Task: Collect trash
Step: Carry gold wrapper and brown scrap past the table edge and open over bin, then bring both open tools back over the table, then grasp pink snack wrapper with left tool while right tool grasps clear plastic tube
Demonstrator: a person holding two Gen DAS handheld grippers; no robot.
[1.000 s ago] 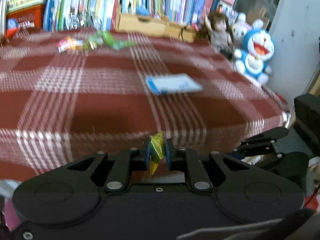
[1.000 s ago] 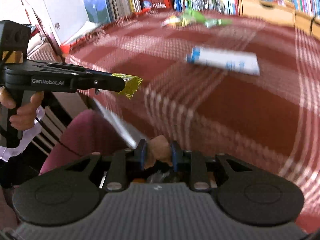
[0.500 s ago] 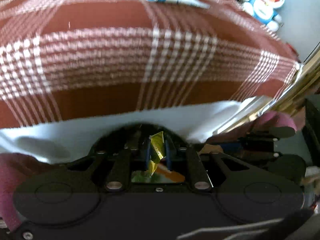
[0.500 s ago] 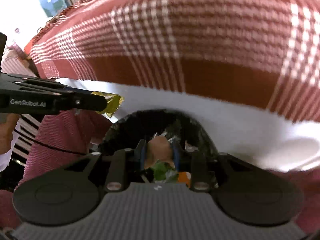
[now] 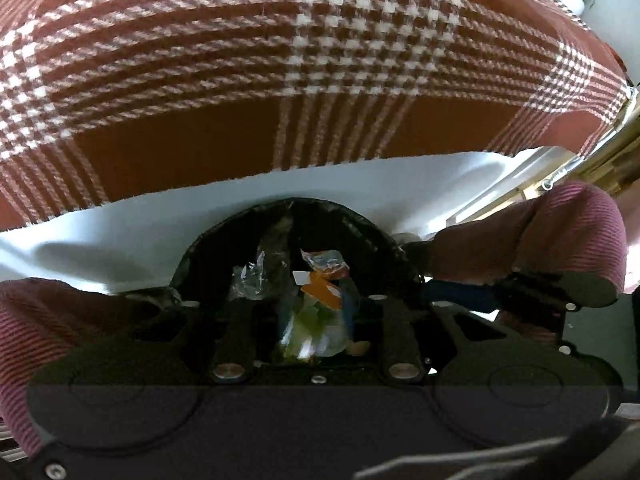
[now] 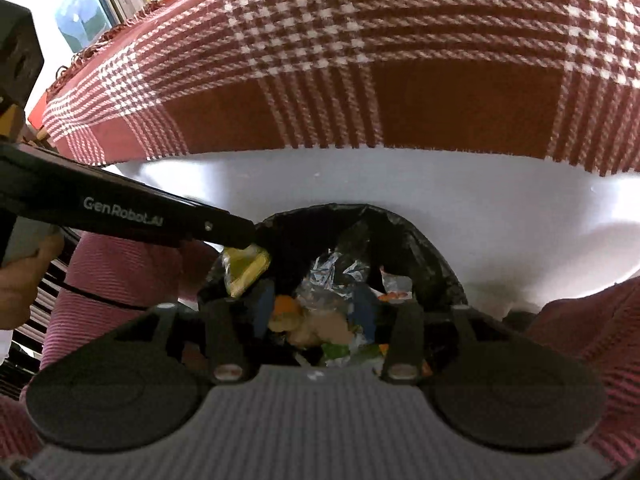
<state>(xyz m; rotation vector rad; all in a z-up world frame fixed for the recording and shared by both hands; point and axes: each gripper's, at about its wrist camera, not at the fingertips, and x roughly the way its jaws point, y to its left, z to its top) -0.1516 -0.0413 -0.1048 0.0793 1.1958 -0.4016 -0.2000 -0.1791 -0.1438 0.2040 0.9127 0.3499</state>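
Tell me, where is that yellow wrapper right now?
In the right wrist view the yellow wrapper sits at the tip of the left gripper, at the left rim of the black-lined bin, below the checked cloth.

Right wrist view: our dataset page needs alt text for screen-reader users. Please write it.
Both claws open above a black-lined trash bin full of wrappers; a crumpled yellow foil wrapper sits at the left claw tip. A red-and-white plaid tablecloth hangs behind.

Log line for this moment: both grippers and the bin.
phase: drop into bin | left gripper: open, over bin | right gripper: open, over bin | yellow wrapper: at left tip, over bin rim
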